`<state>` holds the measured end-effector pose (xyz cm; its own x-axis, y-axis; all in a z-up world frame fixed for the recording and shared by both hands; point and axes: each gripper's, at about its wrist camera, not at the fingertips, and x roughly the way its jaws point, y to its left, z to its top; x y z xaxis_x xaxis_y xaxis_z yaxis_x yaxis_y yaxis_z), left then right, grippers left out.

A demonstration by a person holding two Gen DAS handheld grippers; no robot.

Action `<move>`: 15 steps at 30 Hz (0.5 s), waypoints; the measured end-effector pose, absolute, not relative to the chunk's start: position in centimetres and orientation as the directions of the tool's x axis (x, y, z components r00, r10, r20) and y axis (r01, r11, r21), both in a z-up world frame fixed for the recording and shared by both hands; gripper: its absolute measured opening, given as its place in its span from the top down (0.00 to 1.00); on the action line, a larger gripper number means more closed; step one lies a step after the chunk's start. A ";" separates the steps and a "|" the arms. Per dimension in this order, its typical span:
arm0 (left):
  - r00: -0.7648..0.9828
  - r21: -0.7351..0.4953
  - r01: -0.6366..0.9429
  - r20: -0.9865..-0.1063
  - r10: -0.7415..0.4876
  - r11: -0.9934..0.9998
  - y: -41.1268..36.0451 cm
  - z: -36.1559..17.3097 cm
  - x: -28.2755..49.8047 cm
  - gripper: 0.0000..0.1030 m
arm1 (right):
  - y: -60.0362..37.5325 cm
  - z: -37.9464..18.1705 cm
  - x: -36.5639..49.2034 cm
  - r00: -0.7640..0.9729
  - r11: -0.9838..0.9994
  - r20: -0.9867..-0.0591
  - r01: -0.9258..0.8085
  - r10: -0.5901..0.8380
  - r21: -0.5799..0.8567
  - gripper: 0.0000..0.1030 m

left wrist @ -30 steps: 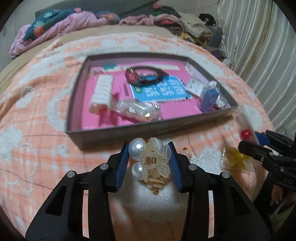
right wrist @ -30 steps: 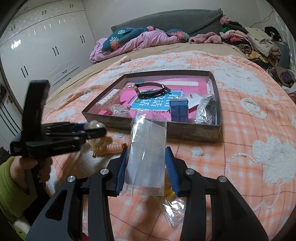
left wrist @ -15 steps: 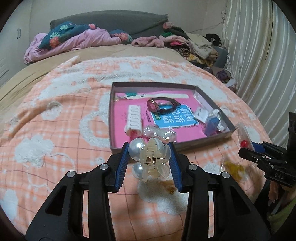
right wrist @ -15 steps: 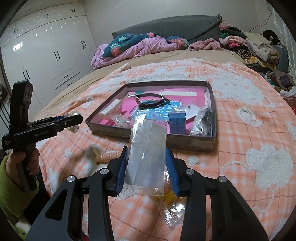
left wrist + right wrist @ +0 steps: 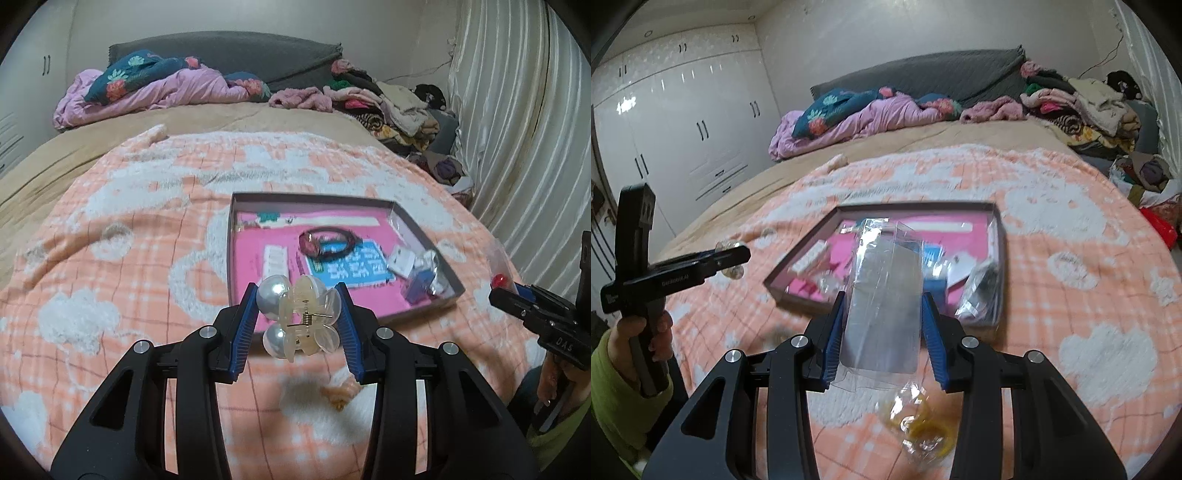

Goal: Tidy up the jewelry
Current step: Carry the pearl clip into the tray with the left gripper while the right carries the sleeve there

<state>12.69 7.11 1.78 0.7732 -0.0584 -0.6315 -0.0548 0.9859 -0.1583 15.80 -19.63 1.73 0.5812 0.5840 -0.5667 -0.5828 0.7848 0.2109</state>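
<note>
A blanket covered the bed, bearing a tray holding a watch, card and small packets. Above it, the left gripper clamped a pearl clip; the right gripper pinched a clear bag.

Pearl hair clip: translucent cream, two white pearls on its left side, hanging above the blanket, spring facing the camera. Clear plastic bag: empty, standing upright. Gray tray with pink lining is lying at 12 o'clock, holding a dark bracelet.
</note>
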 end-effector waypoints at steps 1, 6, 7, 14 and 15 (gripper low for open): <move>0.777 -0.158 -0.055 -0.627 -0.057 0.986 7.1 2.0 12.8 0.68 | -19.7 2.2 16.0 0.588 0.787 -0.560 -0.581 0.583 0.209 0.63; 0.803 -0.165 -0.048 -0.593 -0.060 0.985 6.8 3.7 14.1 0.68 | -20.3 4.1 16.9 0.626 0.800 -0.526 -0.565 0.576 0.202 0.63; 0.805 -0.165 -0.045 -0.589 -0.062 0.985 6.8 3.8 14.2 0.68 | -20.4 4.5 17.2 0.633 0.802 -0.519 -0.562 0.575 0.202 0.63; 0.816 -0.159 -0.028 -0.573 -0.070 0.987 5.8 4.7 16.2 0.68 | -20.4 6.1 18.4 0.669 0.817 -0.489 -0.545 0.559 0.189 0.63; 0.816 -0.160 -0.021 -0.573 -0.075 0.987 5.6 4.7 16.5 0.68 | -20.3 6.2 18.7 0.671 0.818 -0.488 -0.542 0.559 0.193 0.63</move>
